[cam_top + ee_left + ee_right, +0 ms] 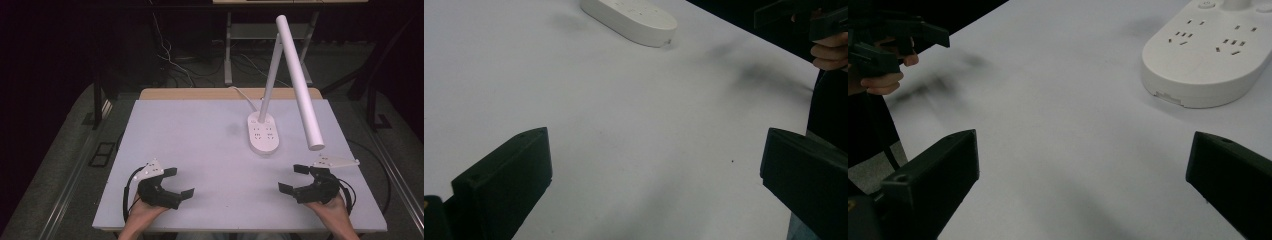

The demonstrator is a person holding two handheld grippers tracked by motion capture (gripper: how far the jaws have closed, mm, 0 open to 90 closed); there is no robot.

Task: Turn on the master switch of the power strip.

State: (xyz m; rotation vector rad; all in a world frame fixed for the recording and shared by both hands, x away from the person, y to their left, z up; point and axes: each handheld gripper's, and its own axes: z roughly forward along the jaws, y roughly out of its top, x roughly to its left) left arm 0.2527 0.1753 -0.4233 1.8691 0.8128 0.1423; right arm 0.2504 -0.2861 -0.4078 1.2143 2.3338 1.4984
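Smooth white plastic lamp base [1205,65], matt table [200,150]

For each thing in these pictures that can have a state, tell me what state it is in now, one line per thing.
Left gripper: open, holding nothing, low over the table.
Right gripper: open, holding nothing, low over the table.
Desk lamp: upright on its base, head bar tilted down toward the person; whether it is lit cannot be told.
Lamp base: flat on the table, sockets free of plugs.
Table: white top, faint dark smudges.
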